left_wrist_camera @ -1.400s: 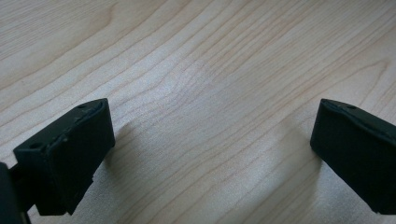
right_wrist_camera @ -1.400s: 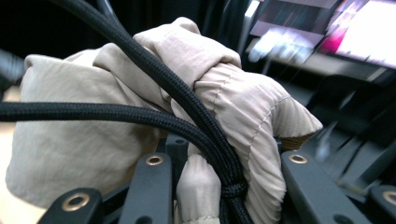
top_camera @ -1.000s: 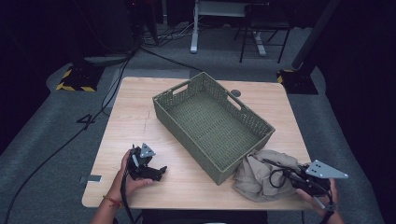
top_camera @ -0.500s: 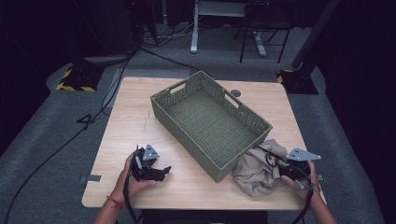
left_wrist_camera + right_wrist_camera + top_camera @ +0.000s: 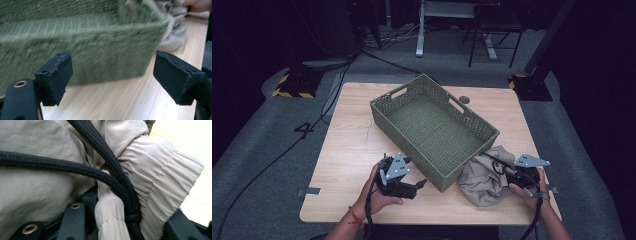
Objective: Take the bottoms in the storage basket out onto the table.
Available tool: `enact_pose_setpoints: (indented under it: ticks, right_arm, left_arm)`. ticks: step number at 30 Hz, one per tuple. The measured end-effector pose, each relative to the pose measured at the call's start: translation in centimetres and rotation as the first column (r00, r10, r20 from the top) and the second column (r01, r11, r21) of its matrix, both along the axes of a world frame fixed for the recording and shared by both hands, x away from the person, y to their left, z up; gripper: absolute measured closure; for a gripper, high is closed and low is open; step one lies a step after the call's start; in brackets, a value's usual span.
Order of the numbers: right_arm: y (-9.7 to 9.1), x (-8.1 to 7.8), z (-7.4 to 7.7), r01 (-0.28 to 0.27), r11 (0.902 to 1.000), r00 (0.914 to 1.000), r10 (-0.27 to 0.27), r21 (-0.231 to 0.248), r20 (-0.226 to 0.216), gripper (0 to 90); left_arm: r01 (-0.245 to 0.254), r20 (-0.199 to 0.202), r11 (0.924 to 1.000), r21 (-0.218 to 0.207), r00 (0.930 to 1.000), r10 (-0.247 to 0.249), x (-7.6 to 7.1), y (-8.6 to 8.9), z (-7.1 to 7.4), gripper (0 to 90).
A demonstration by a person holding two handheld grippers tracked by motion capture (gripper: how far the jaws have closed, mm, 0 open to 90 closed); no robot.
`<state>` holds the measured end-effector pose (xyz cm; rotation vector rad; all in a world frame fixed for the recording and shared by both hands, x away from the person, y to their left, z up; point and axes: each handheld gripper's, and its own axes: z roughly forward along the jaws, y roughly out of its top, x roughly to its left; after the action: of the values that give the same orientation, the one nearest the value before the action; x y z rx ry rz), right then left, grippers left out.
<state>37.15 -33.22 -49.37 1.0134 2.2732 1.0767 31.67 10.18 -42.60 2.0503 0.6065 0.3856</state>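
Right claw bites a bundle of cloth and cord; left claw waits open.

The right claw [image 5: 512, 176] is clamped on the beige garment [image 5: 484, 175], its black drawstring [image 5: 110, 167] caught in the same pinch; lifted so, the cord could slide or the cloth snag the green basket [image 5: 432, 127] it leans against. The left claw [image 5: 412, 186], jaws spread and empty, hovers over the surface [image 5: 347, 130] just beside the basket's near wall.

we see the light wooden table [image 5: 347, 150] lit from above, dim dark surroundings. the woven green basket [image 5: 82, 50] is motion-blurred in the left gripper view. the beige elastic-cuffed cloth [image 5: 150, 170] is sharp close up, with the table behind it overexposed.
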Motion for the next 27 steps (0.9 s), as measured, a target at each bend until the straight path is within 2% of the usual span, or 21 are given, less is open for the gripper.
enact_pose_setpoints:
  ticks: [4,8,10,12,14,16,20,22,23,26,27]
  right_arm:
    - [0.3,0.2,0.0,0.000,1.0000,1.0000,0.000,-0.004,0.000,59.2]
    - [0.6,0.4,0.0,0.000,1.0000,1.0000,0.000,-0.007,-0.003,59.2]
    - [0.7,0.5,0.1,0.001,1.0000,1.0000,-0.001,-0.009,-0.002,59.2]
    - [0.7,0.4,0.1,0.002,0.9999,1.0000,-0.002,-0.010,-0.002,59.1]
    - [0.7,0.4,0.1,0.004,0.9999,1.0000,-0.004,-0.012,-0.002,59.0]
    - [0.8,0.4,0.1,0.005,0.9999,1.0000,-0.005,-0.014,0.000,58.8]
    - [0.8,0.3,0.2,0.009,0.9998,0.9999,-0.009,-0.016,0.005,58.0]
    - [0.8,0.3,0.2,0.011,0.9998,0.9999,-0.011,-0.018,0.009,56.4]
    - [0.8,0.2,0.2,0.014,0.9997,0.9998,-0.014,-0.018,0.011,55.0]
    - [0.7,0.0,0.6,0.029,0.9993,0.9992,-0.029,-0.023,0.026,45.5]
    - [0.6,-0.3,1.0,0.040,0.9989,0.9988,-0.039,-0.026,0.029,36.1]
  left_arm:
    - [0.032,0.020,0.9992,-0.025,0.9993,-0.031,0.0,-1.6,0.7,16.5]
    - [0.067,0.023,0.9974,-0.026,0.9975,-0.067,0.3,-3.2,1.0,16.5]
    - [0.081,0.037,0.9966,-0.014,0.9961,-0.080,0.3,-4.1,1.1,15.8]
    - [0.107,0.031,0.9938,-0.030,0.9939,-0.106,0.3,-5.0,1.1,18.6]
    - [0.120,0.048,0.9926,-0.018,0.9917,-0.119,0.3,-5.8,1.2,18.6]
    - [0.144,0.040,0.9893,-0.024,0.9889,-0.143,0.5,-6.8,1.1,20.1]
    - [0.157,0.035,0.9876,-0.007,0.9871,-0.156,1.0,-8.3,0.6,25.8]
    - [0.146,0.027,0.9892,0.003,0.9888,-0.146,1.2,-8.9,0.2,33.6]
    - [0.138,0.024,0.9904,0.012,0.9901,-0.138,1.4,-9.1,0.0,34.4]
    - [0.115,0.007,0.9932,0.020,0.9933,-0.115,1.8,-9.4,-0.7,41.9]
    - [0.112,0.009,0.9933,0.028,0.9937,-0.112,1.9,-9.4,-0.9,52.6]
